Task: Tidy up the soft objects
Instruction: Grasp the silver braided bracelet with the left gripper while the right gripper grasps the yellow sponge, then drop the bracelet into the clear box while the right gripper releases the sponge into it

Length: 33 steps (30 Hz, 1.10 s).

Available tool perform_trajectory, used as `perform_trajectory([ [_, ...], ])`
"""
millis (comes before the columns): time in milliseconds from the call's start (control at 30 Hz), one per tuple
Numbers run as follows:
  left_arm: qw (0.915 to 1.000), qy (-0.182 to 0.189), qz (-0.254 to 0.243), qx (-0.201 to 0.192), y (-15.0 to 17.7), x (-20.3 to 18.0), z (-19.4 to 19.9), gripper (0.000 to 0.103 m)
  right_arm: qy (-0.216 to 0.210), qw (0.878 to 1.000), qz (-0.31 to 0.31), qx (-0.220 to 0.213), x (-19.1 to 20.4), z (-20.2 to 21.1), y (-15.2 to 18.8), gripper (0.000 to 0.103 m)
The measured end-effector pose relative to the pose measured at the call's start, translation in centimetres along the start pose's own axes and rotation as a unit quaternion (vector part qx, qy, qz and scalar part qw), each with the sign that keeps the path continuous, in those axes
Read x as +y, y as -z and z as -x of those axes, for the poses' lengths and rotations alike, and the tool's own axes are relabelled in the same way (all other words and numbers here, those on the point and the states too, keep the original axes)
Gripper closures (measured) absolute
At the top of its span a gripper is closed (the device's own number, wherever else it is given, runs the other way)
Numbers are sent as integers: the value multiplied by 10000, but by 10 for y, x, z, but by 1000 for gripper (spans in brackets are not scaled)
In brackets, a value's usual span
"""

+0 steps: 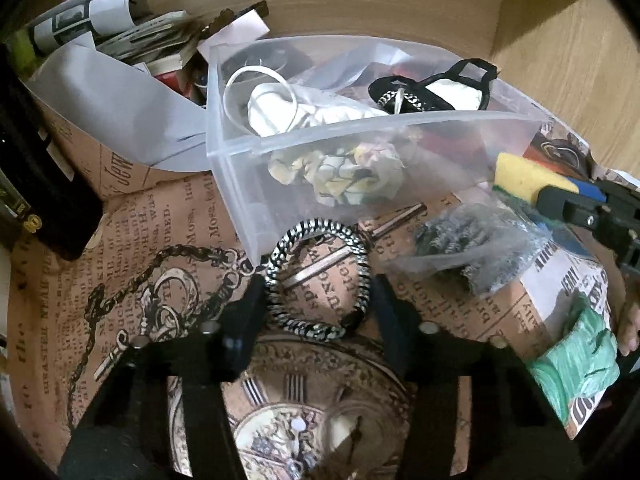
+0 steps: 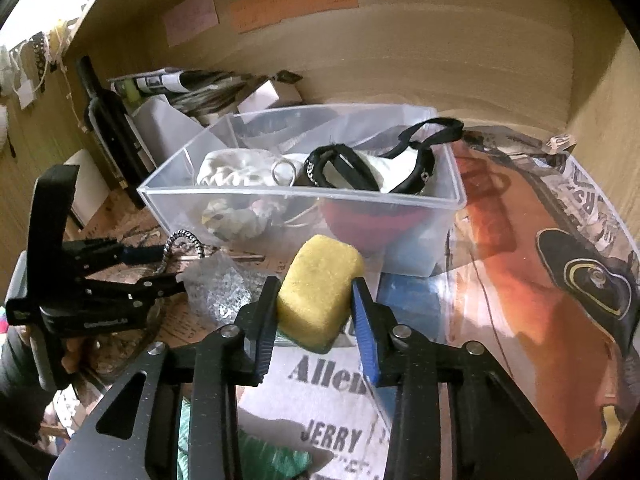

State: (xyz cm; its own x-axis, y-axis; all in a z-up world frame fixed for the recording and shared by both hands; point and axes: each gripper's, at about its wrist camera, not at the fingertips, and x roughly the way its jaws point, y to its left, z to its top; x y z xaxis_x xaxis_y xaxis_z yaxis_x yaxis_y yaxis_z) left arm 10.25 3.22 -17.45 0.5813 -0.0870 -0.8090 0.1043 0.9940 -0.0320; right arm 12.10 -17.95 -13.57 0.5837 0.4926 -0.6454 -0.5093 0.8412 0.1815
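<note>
A clear plastic bin (image 1: 240,184) (image 2: 160,204) holds white cloth, crumpled fabric and a black-strapped item (image 1: 436,88). In the left wrist view my left gripper (image 1: 320,300) is open with its fingers on either side of a black-and-white braided ring (image 1: 316,276) lying on the printed paper. In the right wrist view my right gripper (image 2: 314,300) stands around a yellow sponge (image 2: 318,292), fingers touching its sides; it lies on the paper in front of the bin. The sponge also shows in the left wrist view (image 1: 524,178).
A plastic bag of grey scrubber material (image 1: 468,240) (image 2: 224,288) lies between the grippers. Green cloth (image 1: 576,356) sits at the right edge. A dark bottle (image 2: 108,120) and paper stacks (image 1: 120,32) stand at the back left. Wooden walls enclose the shelf.
</note>
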Motion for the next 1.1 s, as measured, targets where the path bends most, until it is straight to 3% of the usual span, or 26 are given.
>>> perform_trajectory([
  [233,9998,19,-10,-192,8,-12,20,59,30,9995,21,-327,1,22,-7,71],
  [633,9931,-5,57,-1169,-13,-19,92,59,10,9945,159,-1035,12,61,-27,71],
  [900,9868,60,136,-1615,-51,-15,100,59,8,9878,419,-1497,25,70,-52,71],
  [1100,9854,63,187,-1691,-72,-15,90,59,36,9872,564,-1491,28,54,-67,71],
])
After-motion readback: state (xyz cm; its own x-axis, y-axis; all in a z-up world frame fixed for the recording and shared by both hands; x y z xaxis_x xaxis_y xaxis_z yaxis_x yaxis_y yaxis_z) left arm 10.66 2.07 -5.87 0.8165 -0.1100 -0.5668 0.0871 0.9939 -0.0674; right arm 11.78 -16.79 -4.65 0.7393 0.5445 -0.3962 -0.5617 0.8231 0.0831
